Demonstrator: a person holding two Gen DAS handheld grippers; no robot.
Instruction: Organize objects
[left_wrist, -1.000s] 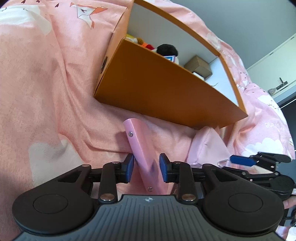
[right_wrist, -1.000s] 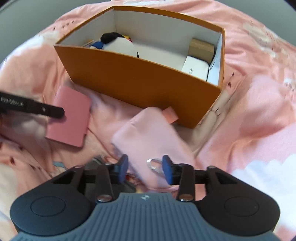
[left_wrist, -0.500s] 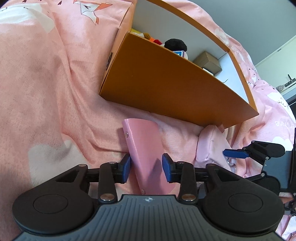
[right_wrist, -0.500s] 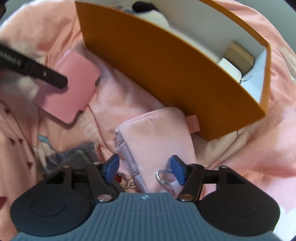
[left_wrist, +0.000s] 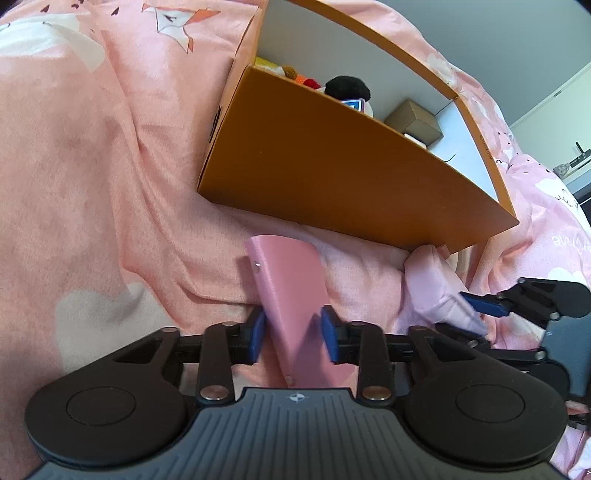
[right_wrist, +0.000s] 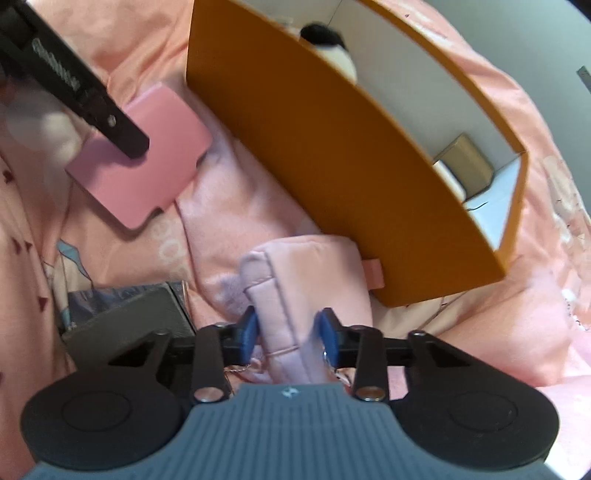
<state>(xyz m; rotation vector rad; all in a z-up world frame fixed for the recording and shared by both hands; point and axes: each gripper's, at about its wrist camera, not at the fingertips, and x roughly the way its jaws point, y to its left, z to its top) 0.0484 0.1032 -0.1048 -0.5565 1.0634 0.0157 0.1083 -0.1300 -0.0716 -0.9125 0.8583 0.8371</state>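
Note:
My left gripper (left_wrist: 293, 332) has a flat pink case (left_wrist: 291, 280) standing on edge between its blue pads, and its jaws are closing on it. In the right wrist view that case (right_wrist: 144, 162) shows under the left gripper's black finger (right_wrist: 110, 122). My right gripper (right_wrist: 288, 334) has the seamed edge of a soft pink pouch (right_wrist: 306, 266) between its pads, and its jaws are closing on it too. The pouch (left_wrist: 436, 288) lies against the near wall of an open orange box (left_wrist: 351, 184), (right_wrist: 332, 147).
Inside the box sit a black-and-white plush (left_wrist: 347, 86), a small brown carton (left_wrist: 415, 120) and other small items. A dark flat object (right_wrist: 129, 314) lies on the pink bedding (left_wrist: 110, 166) left of the pouch. A thin chain (right_wrist: 240, 369) hangs near my right gripper.
The right gripper rolled and came down, opened wide, then closed on the pouch's edge. The pink case in the left gripper turned to show more of its face. The left gripper stayed put.

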